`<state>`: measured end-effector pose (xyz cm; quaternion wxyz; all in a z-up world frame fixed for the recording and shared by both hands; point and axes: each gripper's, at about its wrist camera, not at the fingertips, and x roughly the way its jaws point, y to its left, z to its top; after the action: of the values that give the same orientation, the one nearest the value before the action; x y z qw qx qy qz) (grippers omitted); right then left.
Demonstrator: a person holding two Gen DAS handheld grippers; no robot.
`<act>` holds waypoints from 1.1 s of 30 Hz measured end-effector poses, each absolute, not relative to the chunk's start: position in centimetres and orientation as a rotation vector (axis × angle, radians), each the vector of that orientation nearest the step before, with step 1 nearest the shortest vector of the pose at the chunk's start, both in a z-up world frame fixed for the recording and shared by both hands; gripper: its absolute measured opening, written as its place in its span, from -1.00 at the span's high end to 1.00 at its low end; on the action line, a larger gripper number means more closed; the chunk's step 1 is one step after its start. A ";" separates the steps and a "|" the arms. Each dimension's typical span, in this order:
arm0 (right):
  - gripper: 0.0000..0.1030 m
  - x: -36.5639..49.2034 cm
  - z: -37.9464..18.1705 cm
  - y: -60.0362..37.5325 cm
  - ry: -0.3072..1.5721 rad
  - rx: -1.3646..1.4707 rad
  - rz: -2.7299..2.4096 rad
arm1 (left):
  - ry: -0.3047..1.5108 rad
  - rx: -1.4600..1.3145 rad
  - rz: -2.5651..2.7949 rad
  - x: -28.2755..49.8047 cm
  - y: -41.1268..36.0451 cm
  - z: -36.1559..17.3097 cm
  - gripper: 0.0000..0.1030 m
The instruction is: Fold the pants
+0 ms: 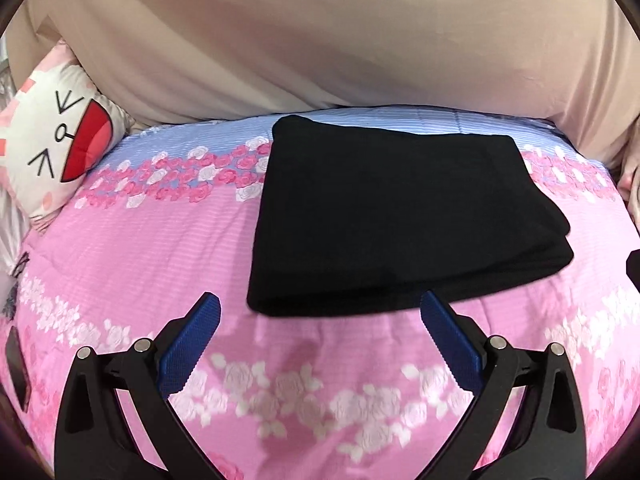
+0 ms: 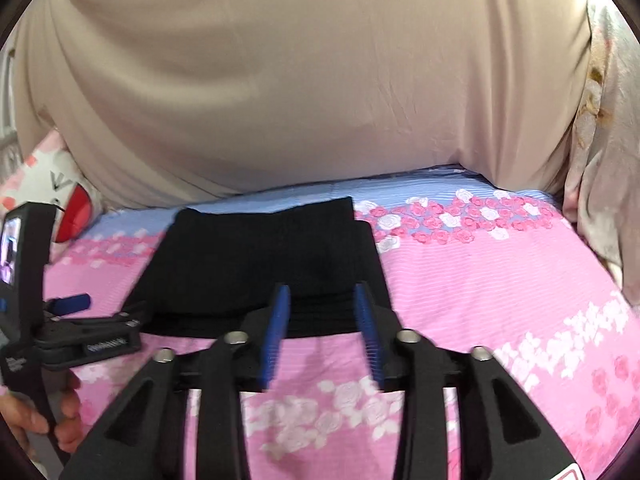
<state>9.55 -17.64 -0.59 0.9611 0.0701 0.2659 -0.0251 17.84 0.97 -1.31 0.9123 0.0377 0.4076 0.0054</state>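
Note:
The black pants (image 1: 400,220) lie folded into a compact rectangle on the pink floral bedspread (image 1: 140,264). My left gripper (image 1: 320,308) is wide open and empty, just short of the pants' near edge. In the right wrist view the pants (image 2: 256,264) lie ahead. My right gripper (image 2: 322,300) is partly open with its blue pads over the near edge of the pants, holding nothing. The left gripper (image 2: 76,308) also shows at the left of that view, held in a hand.
A beige cloth-covered mass (image 1: 340,40) rises behind the bed. A white cartoon-face pillow (image 1: 60,140) lies at the far left. A dark flat object (image 1: 18,368) lies near the left edge of the bedspread. Patterned fabric (image 2: 608,160) hangs at the right.

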 end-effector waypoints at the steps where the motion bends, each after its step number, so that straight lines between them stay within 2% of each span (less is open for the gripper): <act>1: 0.10 9.3 -0.5 -17.4 0.538 0.136 -0.054 | 0.835 0.082 0.014 17.4 0.9 -1.2 -0.91; 3: 0.09 8.3 -0.4 -16.9 0.534 0.130 -0.050 | 0.816 0.091 0.021 16.3 0.9 -0.7 -0.91; 7: -0.15 6.3 -0.2 -16.6 0.512 0.134 -0.057 | 0.774 0.127 0.036 13.7 0.7 0.3 -0.91; 15: -0.15 4.3 0.0 -16.5 0.523 0.138 -0.066 | 0.730 0.166 0.025 10.0 0.6 1.2 -0.91; 20: -0.29 3.5 -0.5 -16.0 0.539 0.133 -0.066 | 0.738 0.164 0.012 8.9 0.6 1.0 -0.91; 29: -0.31 3.0 -0.9 -15.8 0.562 0.133 -0.070 | 0.765 0.149 0.024 8.1 1.4 0.2 -0.91; 33: -0.39 2.7 -0.8 -15.5 0.562 0.129 -0.067 | 0.758 0.138 0.025 7.7 1.6 0.4 -0.91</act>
<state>2.68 -15.53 -0.80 0.9582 0.0636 0.2771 -0.0329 7.73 1.58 0.40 0.9266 0.0672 0.3697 0.0123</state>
